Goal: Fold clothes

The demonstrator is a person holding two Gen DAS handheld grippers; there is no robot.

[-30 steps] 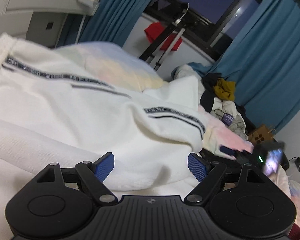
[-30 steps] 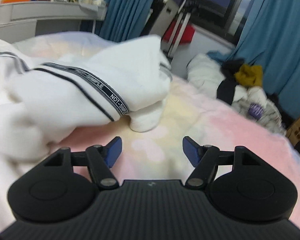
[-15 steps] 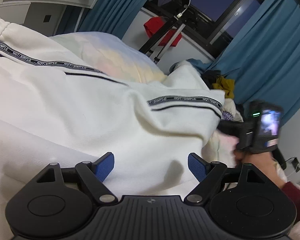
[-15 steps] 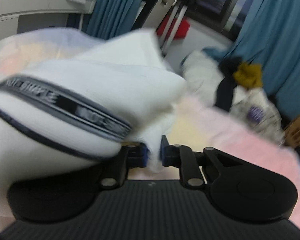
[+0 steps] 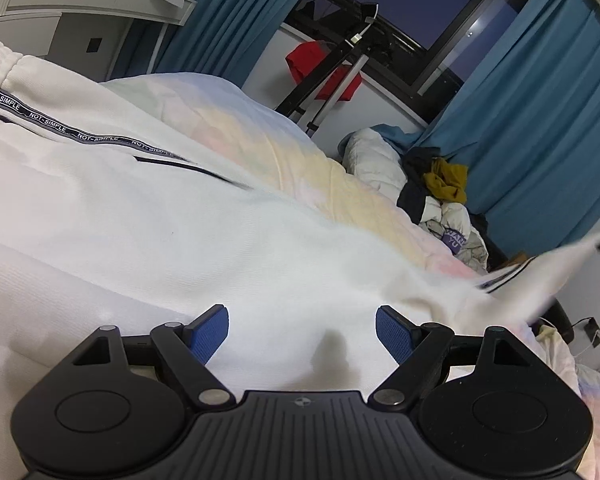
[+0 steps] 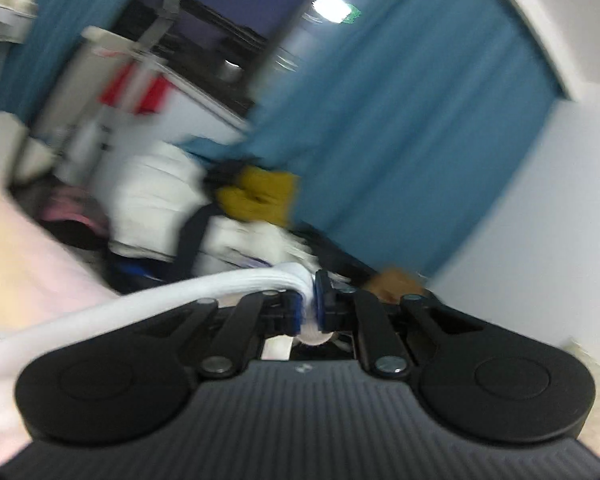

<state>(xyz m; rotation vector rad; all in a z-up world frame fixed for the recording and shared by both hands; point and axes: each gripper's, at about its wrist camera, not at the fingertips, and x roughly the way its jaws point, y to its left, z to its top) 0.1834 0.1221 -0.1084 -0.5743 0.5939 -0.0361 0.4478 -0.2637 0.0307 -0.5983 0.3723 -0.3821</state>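
The right claw (image 6: 309, 304) is clamped on a cuff of the white trousers (image 5: 180, 216) — pulling it out straight. The left claw (image 5: 302, 330) hangs apart above the cloth; next, I judge, it should pinch too.

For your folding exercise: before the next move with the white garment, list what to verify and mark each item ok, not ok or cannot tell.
1. Right tool shut on the garment cuff: ok; white cloth pinched between its pads.
2. Left tool free: ok; open, pads apart over the cloth.
3. Garment spread flat: not ok; the right end is lifted.
4. Bed beyond the garment bare: ok.
5. Pile of clothes apart from the garment: ok.
6. Second cuff located: cannot tell.
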